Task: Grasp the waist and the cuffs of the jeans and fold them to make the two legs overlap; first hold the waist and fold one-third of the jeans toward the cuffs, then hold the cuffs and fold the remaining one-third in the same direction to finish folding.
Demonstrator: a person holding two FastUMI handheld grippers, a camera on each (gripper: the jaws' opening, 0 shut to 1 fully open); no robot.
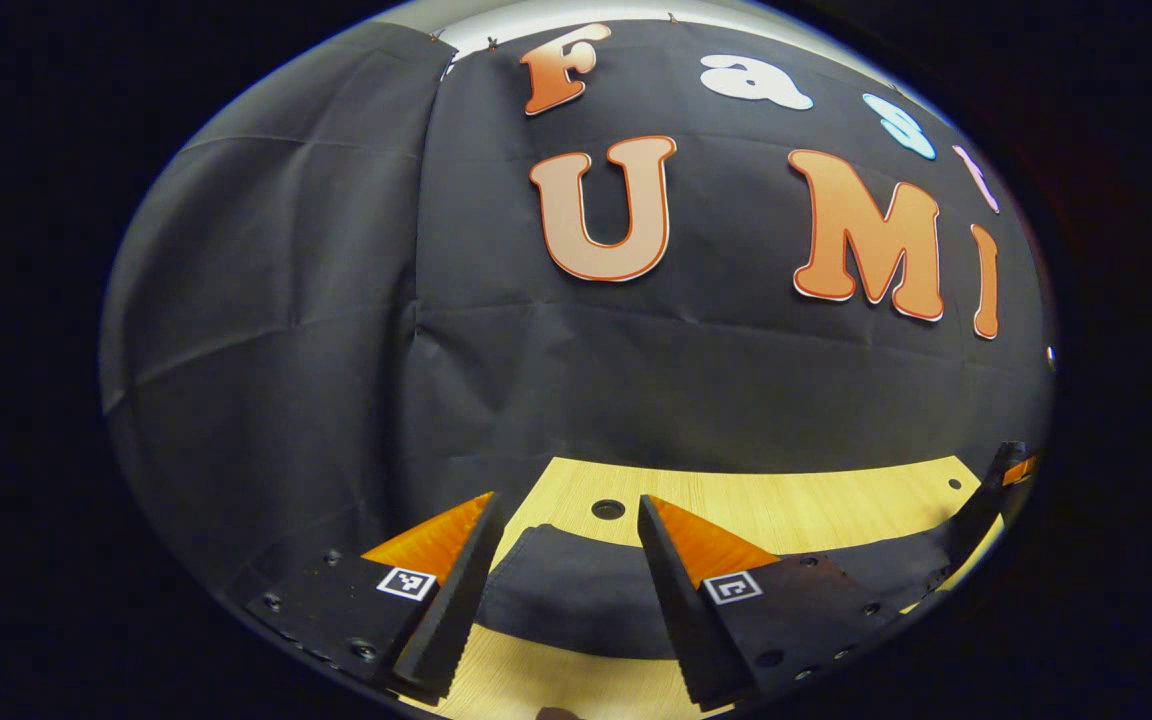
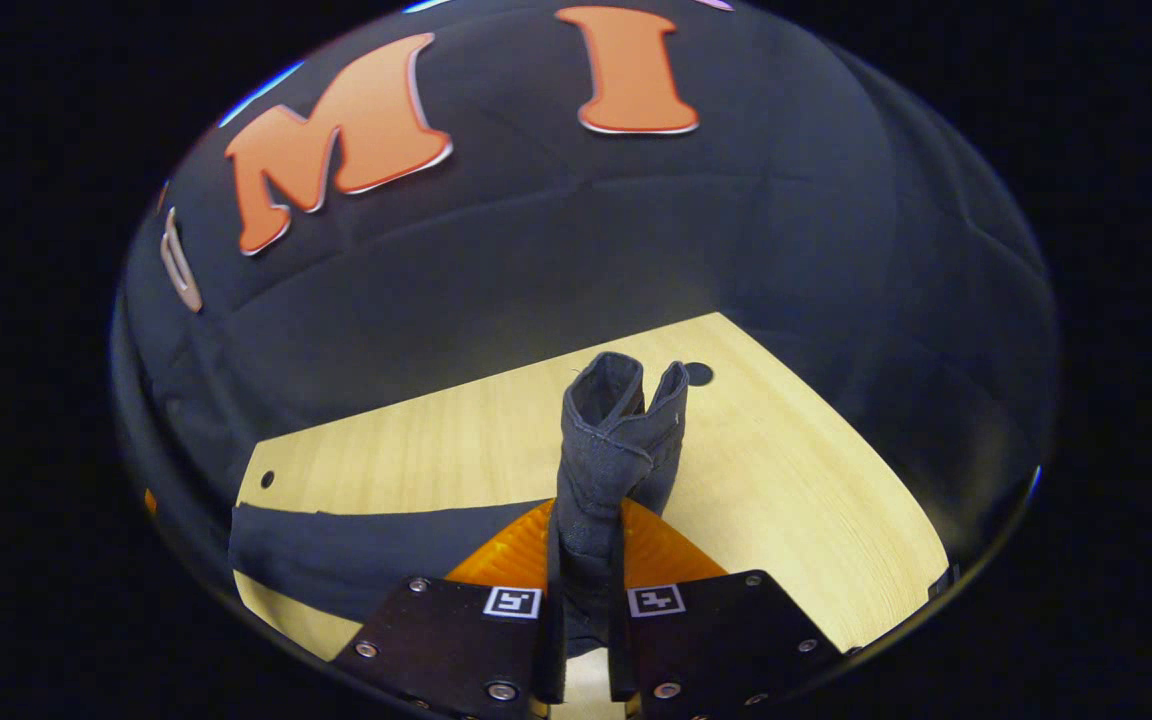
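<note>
Dark jeans lie flat on the wooden table, reaching across it to the right in the left gripper view. My left gripper is open just above the near end of the cloth, a finger on each side and nothing gripped. My right gripper is shut on a bunched end of the jeans, whose stitched hem sticks up past the fingertips. The rest of the jeans trails off to the left on the table. The right gripper also appears at the far end of the cloth.
The booth's black cloth wall rises right behind the table's back edge. Small round holes sit in the tabletop near that edge. Bare wood lies to the right of the lifted hem.
</note>
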